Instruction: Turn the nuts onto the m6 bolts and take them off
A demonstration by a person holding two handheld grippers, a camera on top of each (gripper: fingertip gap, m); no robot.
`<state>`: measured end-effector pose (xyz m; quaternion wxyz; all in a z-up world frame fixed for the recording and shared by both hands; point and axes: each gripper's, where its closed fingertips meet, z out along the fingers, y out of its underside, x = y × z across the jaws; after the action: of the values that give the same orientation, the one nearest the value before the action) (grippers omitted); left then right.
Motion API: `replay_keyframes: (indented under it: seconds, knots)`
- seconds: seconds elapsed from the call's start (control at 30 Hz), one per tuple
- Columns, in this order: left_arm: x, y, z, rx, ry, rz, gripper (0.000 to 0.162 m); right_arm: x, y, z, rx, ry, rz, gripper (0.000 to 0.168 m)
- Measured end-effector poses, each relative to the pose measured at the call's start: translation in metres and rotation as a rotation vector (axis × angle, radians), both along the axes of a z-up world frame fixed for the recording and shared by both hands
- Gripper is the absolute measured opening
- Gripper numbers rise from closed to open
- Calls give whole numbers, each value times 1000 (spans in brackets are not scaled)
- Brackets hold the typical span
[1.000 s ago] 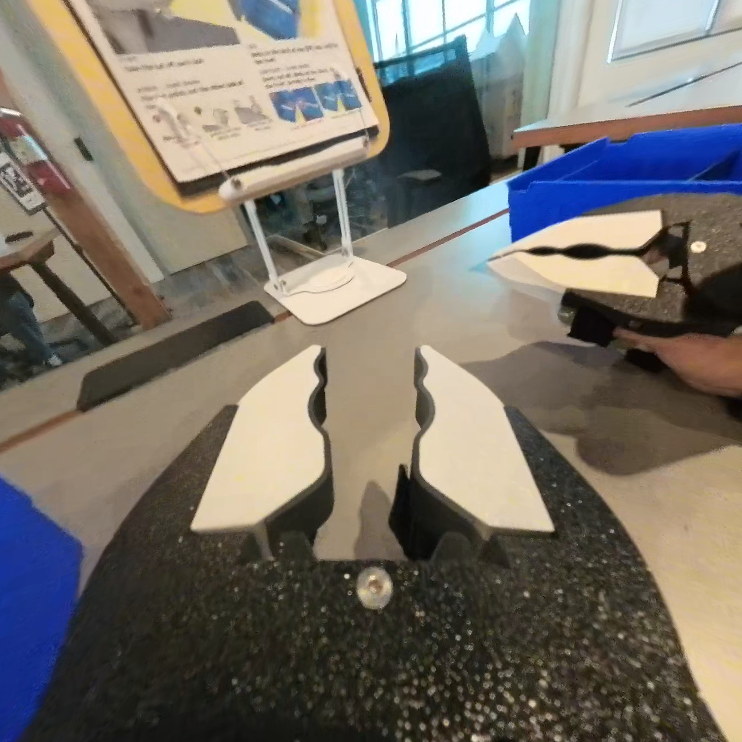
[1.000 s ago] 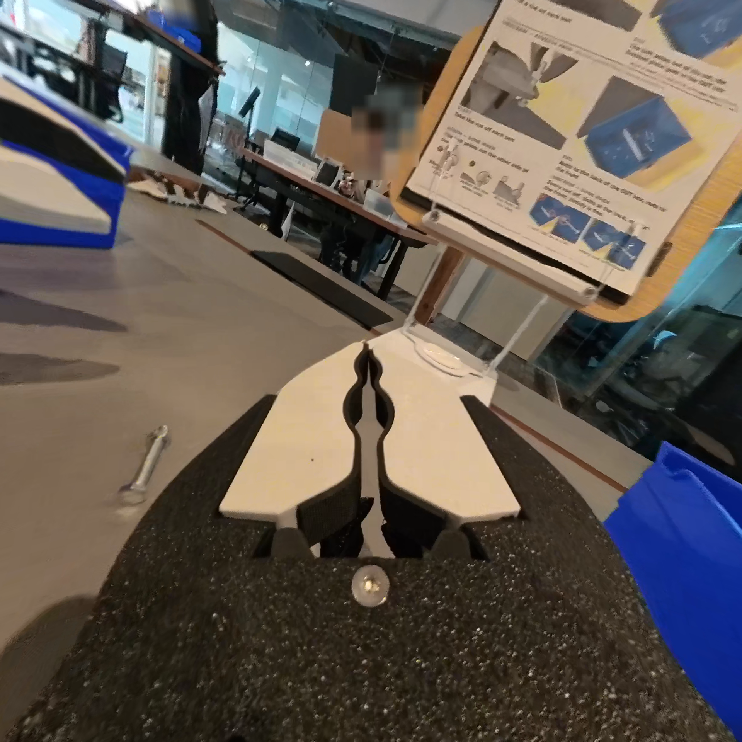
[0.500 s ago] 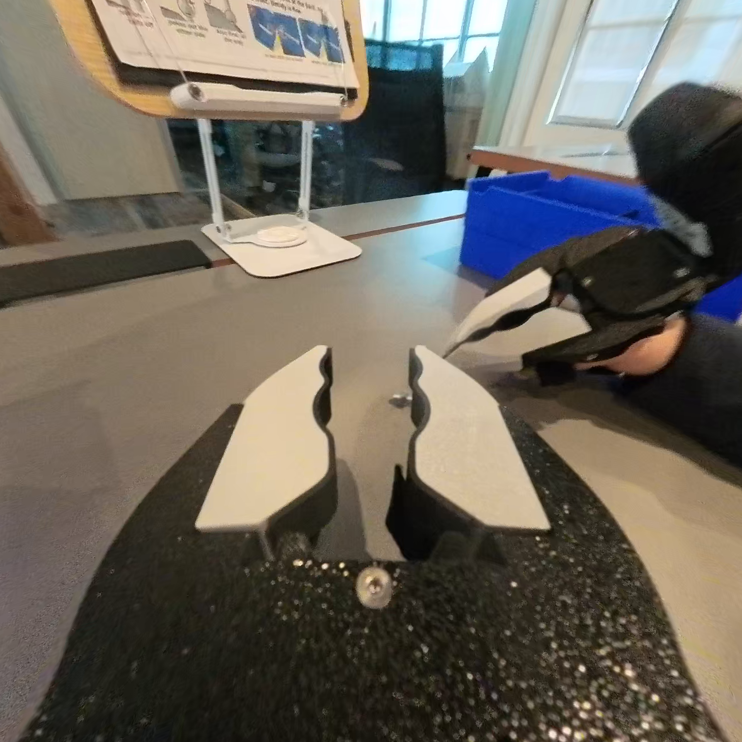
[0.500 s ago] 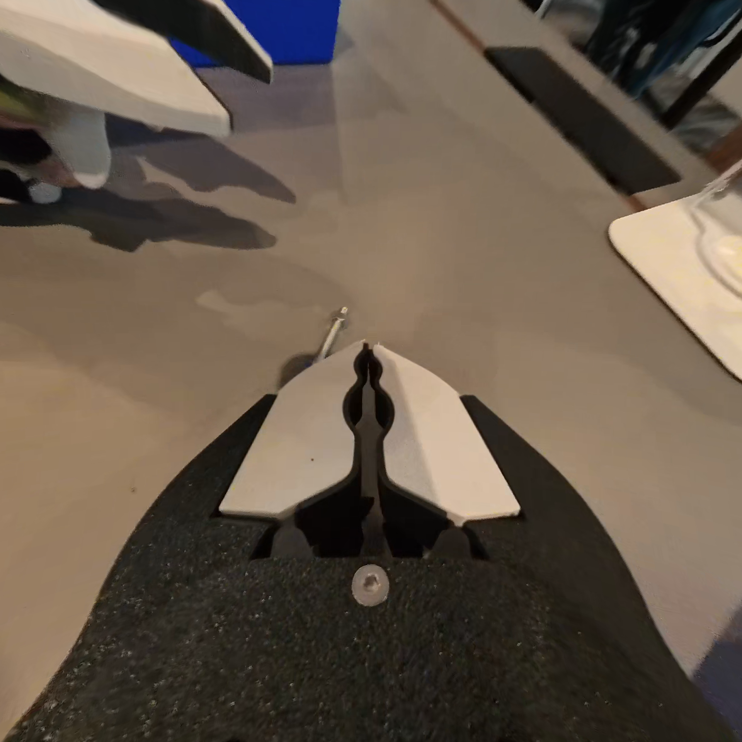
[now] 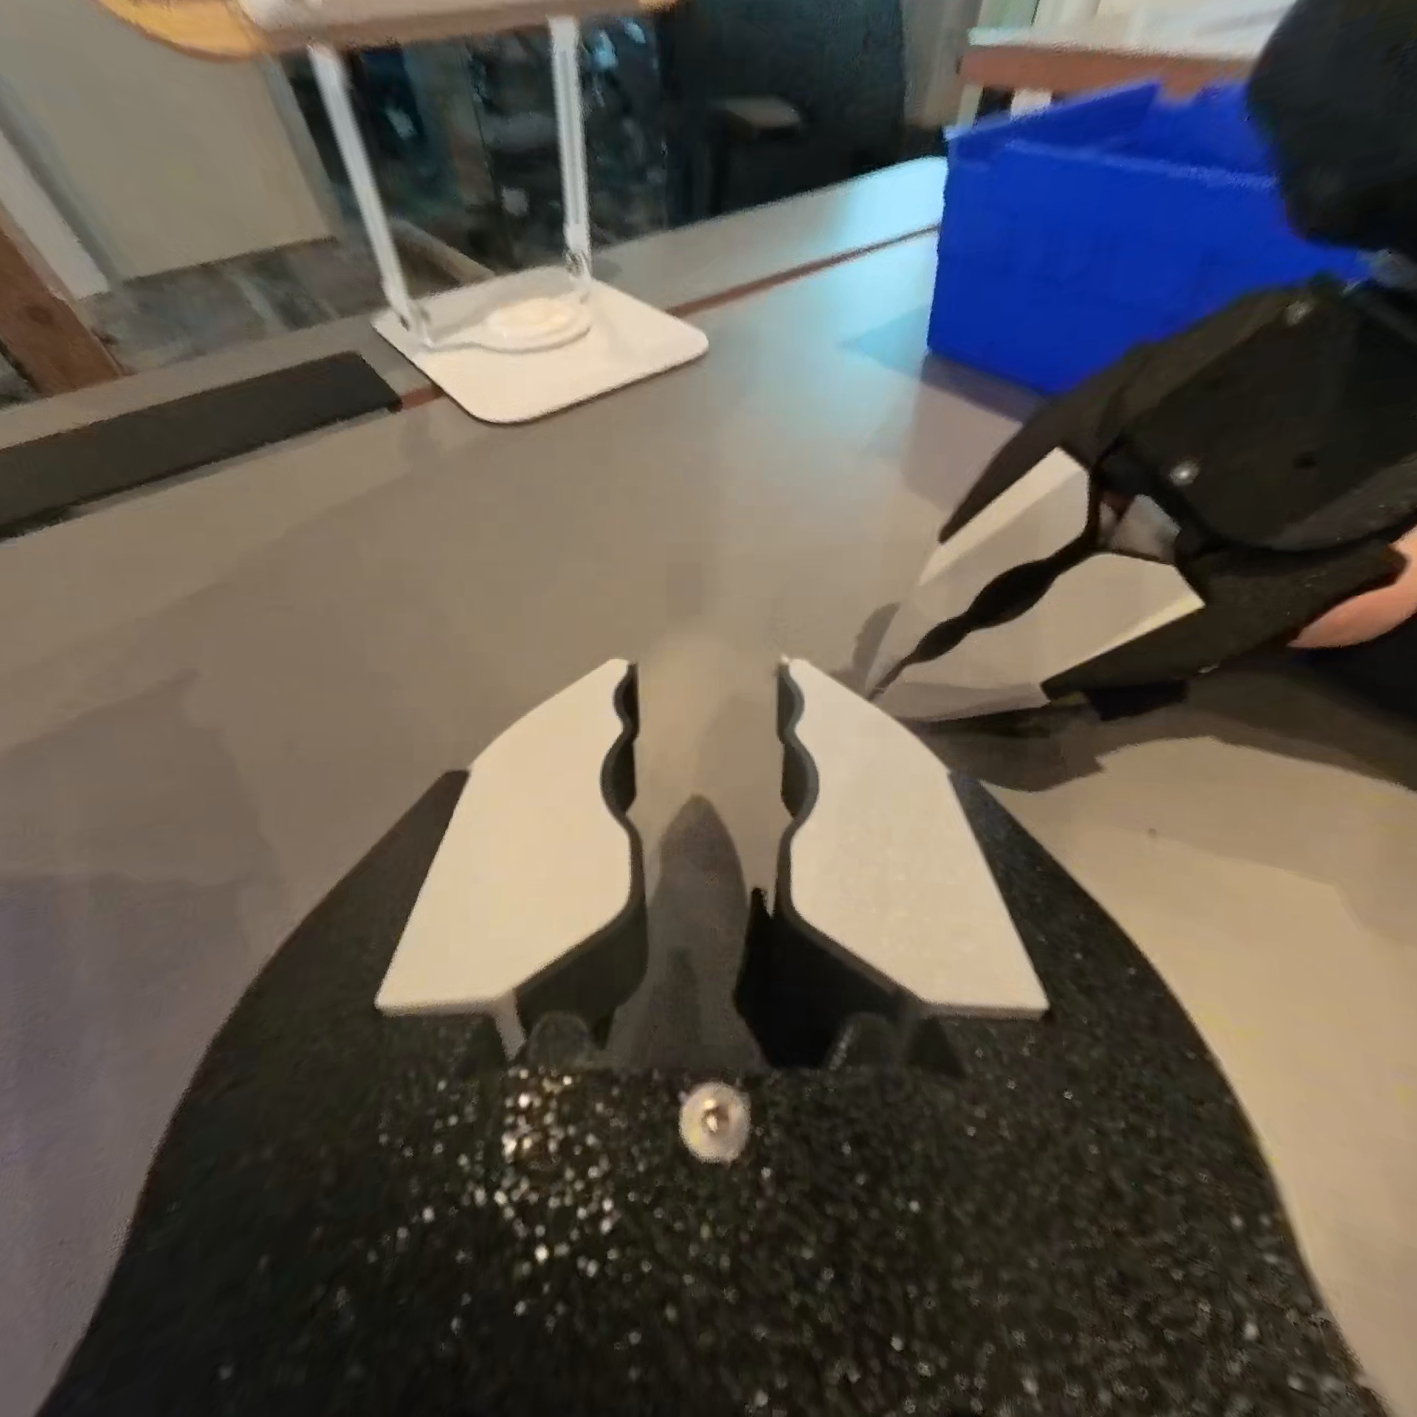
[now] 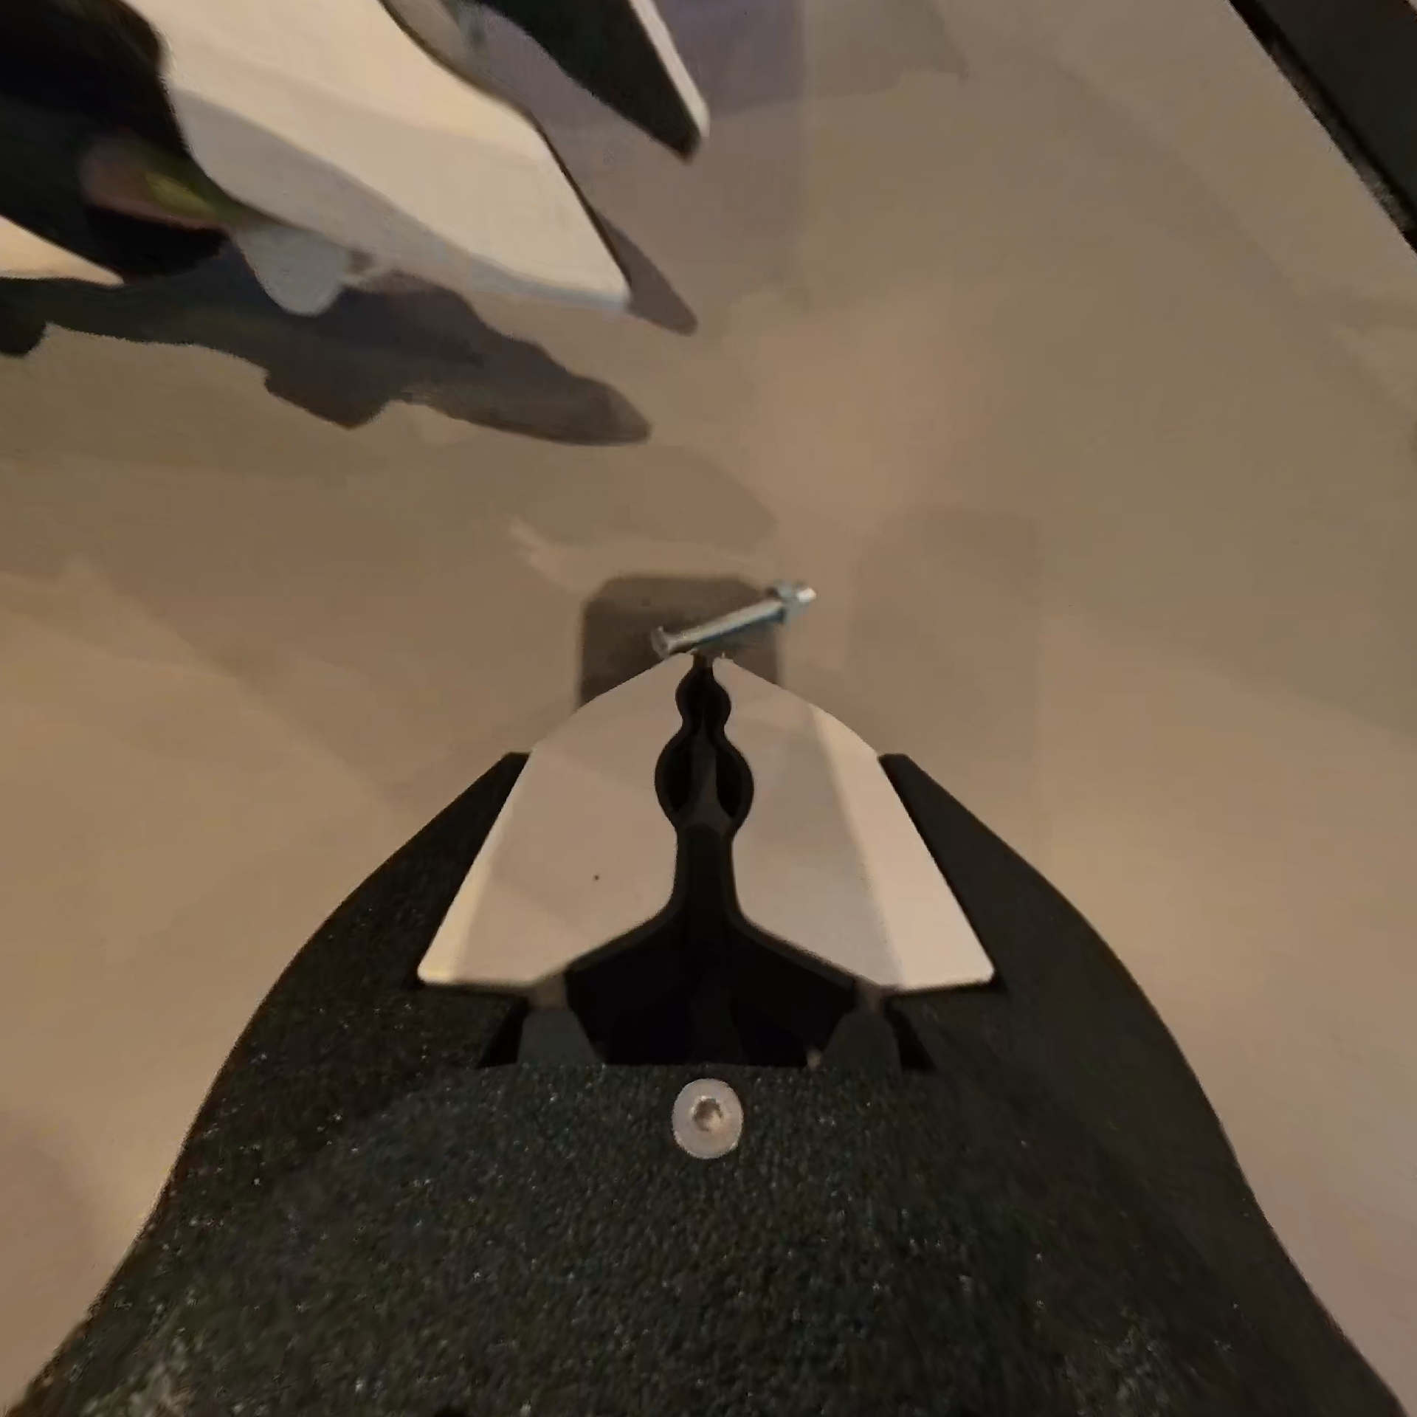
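A silver bolt with a nut near its far end lies on the grey table. My right gripper is shut, pointing down at the table, with its tips right against the bolt's shank near the head. It also shows in the left wrist view, tips down on the table at the right. My left gripper is open and empty, low over the table. In the right wrist view it hovers at the upper left. The bolt does not show in the left wrist view.
A blue bin stands at the back right. The white base of a sign stand sits at the table's far edge, beside a black strip. A person's hand holds the right gripper. My hands' fingertips stand some 9 centimetres from each other.
My right gripper tilted down from level and dropped its shut tips onto the bolt. My left gripper swung right and lower, still open, and came closer to the right gripper.
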<state>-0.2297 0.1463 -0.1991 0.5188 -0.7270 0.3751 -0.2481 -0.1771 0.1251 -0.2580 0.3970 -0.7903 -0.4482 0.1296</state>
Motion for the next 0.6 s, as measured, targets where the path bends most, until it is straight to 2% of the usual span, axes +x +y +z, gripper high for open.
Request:
replay_keyframes:
  seconds: [0.13, 0.23, 0.37, 0.6]
  knots:
    - [11, -10, -12, -86, 74, -37, 42, -8, -3, 4, 32, 4, 36, 0]
    - [16, -13, -25, -95, 199, -32, 44, 6, 9, 17, 69, 66, -54, 0]
    - [34, -23, -40, -184, 249, -66, 43, 28, 23, 38, 132, 161, -183, 0]
    - [43, -22, -56, -200, 377, -17, 41, 37, 28, 48, 174, 193, -237, 0]
